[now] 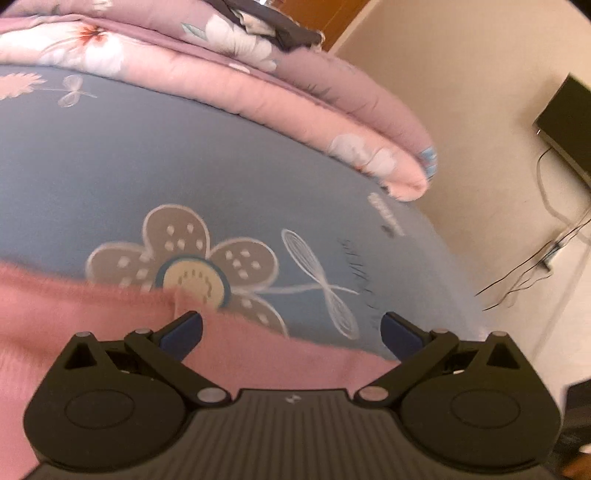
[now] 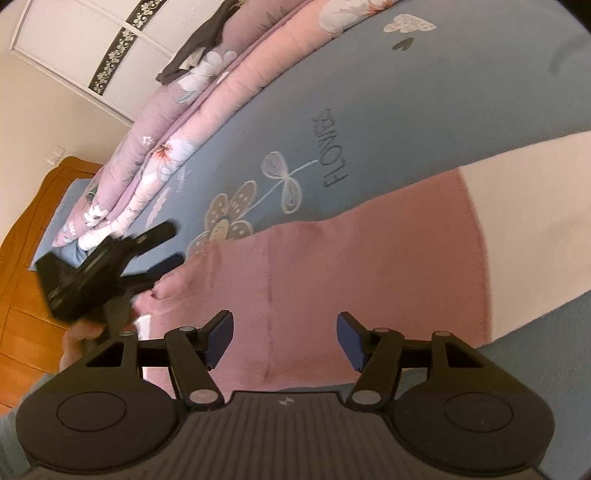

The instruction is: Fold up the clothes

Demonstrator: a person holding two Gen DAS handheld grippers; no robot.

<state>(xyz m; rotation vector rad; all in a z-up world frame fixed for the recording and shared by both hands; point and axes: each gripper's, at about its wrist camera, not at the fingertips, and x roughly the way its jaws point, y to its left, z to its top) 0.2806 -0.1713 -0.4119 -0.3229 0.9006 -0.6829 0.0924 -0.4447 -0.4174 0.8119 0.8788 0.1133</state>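
two grippers over a pink garment on a blue bed

both grippers hang w/ jaws apart, nothing clamped. left gripper [image 1: 291, 328] has its blue pads spread wide; left pad sits just over the pink garment's [image 1: 110, 325] far edge, right pad over bare blue sheet [image 1: 147, 158]. whether the left pad touches the cloth can't tell, view is blurred. right gripper [image 2: 284, 336] is also apart, pads either side of a vertical crease in the garment [image 2: 332, 266], not pressing it

garment lies flat on the sheet near the bed's front edge, pink body w/ a cream-white part [image 2: 535, 221] toward the right in the right wrist view. its left corner is rumpled, close to the left gripper [image 2: 110, 258], which shows there as a dark blurred shape w/ a hand [image 2: 79, 339] below it

open room: wide stretch of bare sheet beyond the garment up to a folded pink floral quilt [image 1: 258, 96] along the far side. dark clothing [image 1: 277, 26] is piled on top of the quilt. bed's right edge drops to a pale floor [image 1: 498, 166] w/ loose cables [image 1: 532, 273] and a dark box [image 1: 569, 122]. left of the bed, an orange wooden cabinet [image 2: 22, 266] and white wardrobe doors [image 2: 74, 48]

writing: "flowers" printed on the sheet [image 2: 334, 147], beside a brown flower print [image 2: 229, 221]. other print by the bed edge too blurred to read
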